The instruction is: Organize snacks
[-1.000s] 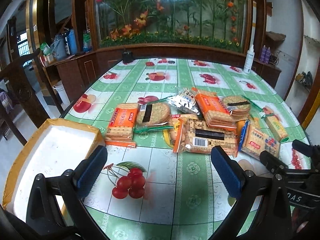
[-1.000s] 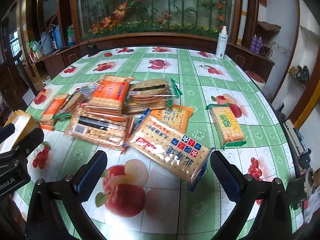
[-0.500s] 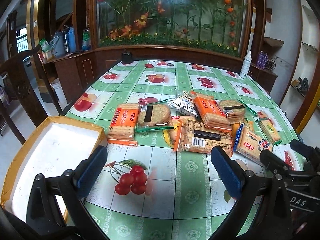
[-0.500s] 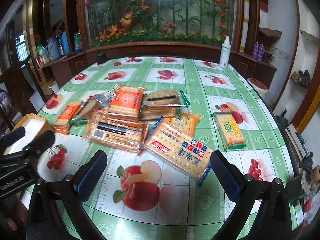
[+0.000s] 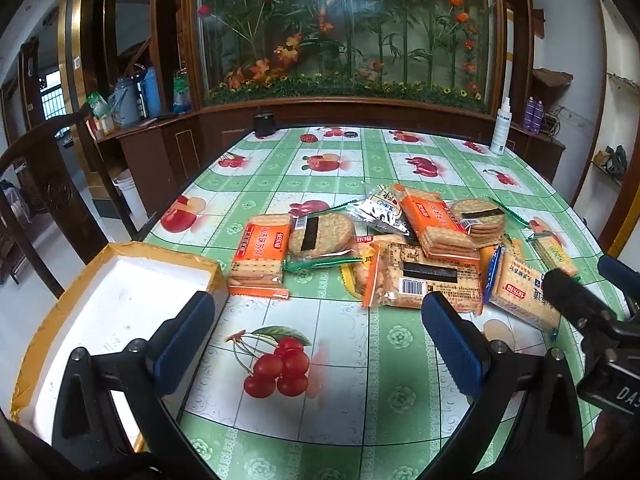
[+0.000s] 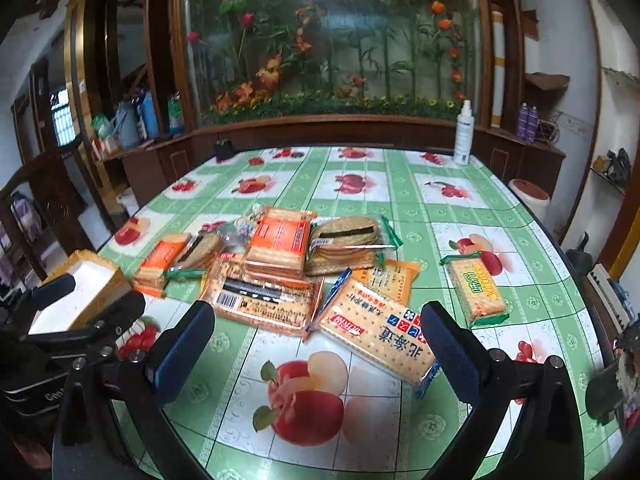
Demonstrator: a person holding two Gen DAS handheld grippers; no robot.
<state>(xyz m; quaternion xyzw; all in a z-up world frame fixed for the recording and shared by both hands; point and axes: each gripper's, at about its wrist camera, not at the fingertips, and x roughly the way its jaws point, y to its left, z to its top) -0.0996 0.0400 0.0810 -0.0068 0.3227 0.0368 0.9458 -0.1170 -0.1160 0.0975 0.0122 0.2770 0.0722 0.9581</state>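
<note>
- Snack packets (image 5: 400,248) are seen heaped on the green fruit-print tablecloth (image 5: 344,160), ahead of both grippers and touched by neither.
- In the left wrist view, the pile lies beyond the left gripper (image 5: 316,334), whose jaws are spread wide with only the printed cherries between them.
- In the right wrist view, the blue-edged cracker pack (image 6: 376,334) is found between and just ahead of the spread jaws of the right gripper (image 6: 318,340); no contact is seen.
- Packets noted: an orange cracker pack (image 5: 260,254) at the pile's left end, a round-biscuit pack (image 5: 322,236) beside it, a large clear pack with a barcode (image 5: 428,276) in the middle, a second orange pack (image 6: 280,244) stacked on top.
- A green-trimmed cracker pack (image 6: 476,292) is seen lying alone, apart from the heap on its right.
- A white-lined box with yellow sides (image 5: 104,312) sits at the table's near-left edge, empty, its corner just beside the orange cracker pack.
- Both grippers are held low over the table, side by side, pointed at the pile.
</note>
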